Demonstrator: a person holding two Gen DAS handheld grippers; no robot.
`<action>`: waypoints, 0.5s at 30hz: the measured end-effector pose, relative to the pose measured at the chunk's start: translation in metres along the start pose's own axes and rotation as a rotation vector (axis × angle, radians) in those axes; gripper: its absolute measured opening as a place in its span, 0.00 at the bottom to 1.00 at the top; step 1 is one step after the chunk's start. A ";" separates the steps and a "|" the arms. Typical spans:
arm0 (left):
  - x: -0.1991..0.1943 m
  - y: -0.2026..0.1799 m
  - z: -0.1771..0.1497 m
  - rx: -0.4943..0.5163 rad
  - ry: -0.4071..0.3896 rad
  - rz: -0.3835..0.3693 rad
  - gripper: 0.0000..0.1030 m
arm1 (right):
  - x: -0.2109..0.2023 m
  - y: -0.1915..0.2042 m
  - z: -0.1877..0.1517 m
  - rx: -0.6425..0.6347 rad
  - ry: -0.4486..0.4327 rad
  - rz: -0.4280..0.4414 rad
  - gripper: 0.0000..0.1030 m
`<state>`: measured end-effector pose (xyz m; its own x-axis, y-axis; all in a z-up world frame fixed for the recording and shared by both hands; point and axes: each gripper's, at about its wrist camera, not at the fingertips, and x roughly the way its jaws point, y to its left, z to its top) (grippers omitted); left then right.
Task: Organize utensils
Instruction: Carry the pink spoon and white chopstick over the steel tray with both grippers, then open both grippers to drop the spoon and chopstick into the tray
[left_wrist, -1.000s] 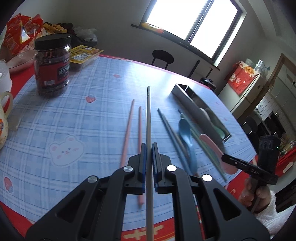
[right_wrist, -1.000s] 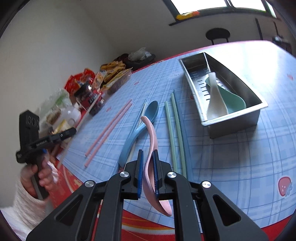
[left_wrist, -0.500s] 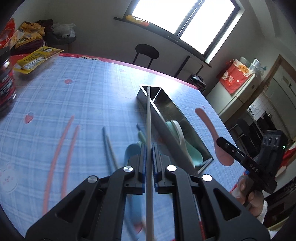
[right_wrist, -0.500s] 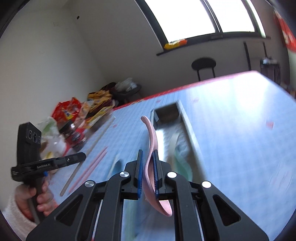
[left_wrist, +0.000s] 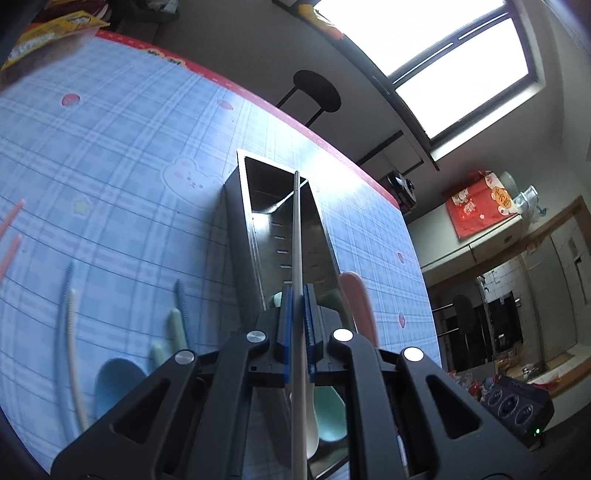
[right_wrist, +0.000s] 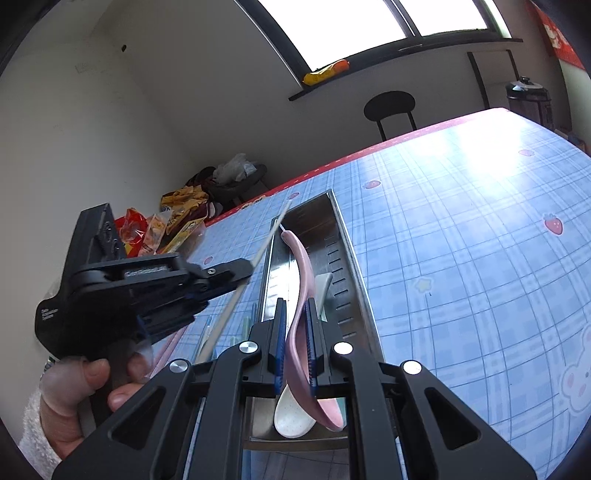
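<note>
Between the closed blue pads of the left gripper (left_wrist: 296, 325) a pale chopstick (left_wrist: 297, 236) was clamped, its length running straight ahead over the metal tray (left_wrist: 236, 229), its tip above the tray's far end. Just right of that claw, only the end of the pink spoon (left_wrist: 356, 295) was seen from the left wrist view; the right wrist view showed the whole of it, pinched by its handle in the closed right gripper (right_wrist: 295, 332), bowl toward the camera and handle pointing ahead over the tray (right_wrist: 356, 280). From the right wrist the left gripper (right_wrist: 207, 280) was shown side-on to the left, held in a hand (right_wrist: 74, 391), with the chopstick (right_wrist: 266, 240) slanting up toward the tray's near-left rim; whether it touched the rim could not be told.

Left of the left claw, on the blue checked tablecloth (left_wrist: 110, 147), a blue spoon (left_wrist: 114, 384), two green chopsticks (left_wrist: 173, 328) and a blurred blue-and-white pair (left_wrist: 70, 325) were seen, with pink chopsticks (left_wrist: 9, 236) further left at the frame edge. A black stool (left_wrist: 317, 90) was seen beyond the table, and snack packets (right_wrist: 173, 221) ahead and left of the right claw.

Inside the tray, a white spoon (right_wrist: 291, 417) was seen under the right claw, partly hidden by the pink spoon, and a green spoon (left_wrist: 330, 410) was seen beneath the left claw, largely blocked by its fingers.
</note>
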<state>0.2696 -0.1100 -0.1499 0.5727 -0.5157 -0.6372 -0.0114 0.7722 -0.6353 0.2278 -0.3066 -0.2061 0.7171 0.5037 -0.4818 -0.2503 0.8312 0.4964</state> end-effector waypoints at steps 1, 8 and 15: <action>0.003 -0.001 0.000 -0.006 -0.007 0.005 0.10 | 0.000 -0.001 -0.001 -0.004 0.002 -0.008 0.10; 0.017 -0.003 0.000 -0.003 -0.020 0.022 0.10 | 0.010 0.005 -0.005 -0.020 0.034 -0.034 0.10; 0.023 -0.003 0.000 -0.002 -0.006 0.020 0.10 | 0.012 0.004 -0.005 -0.016 0.034 -0.058 0.10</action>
<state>0.2830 -0.1241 -0.1631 0.5776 -0.4976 -0.6471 -0.0250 0.7816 -0.6233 0.2320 -0.2961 -0.2137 0.7079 0.4623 -0.5340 -0.2197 0.8627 0.4555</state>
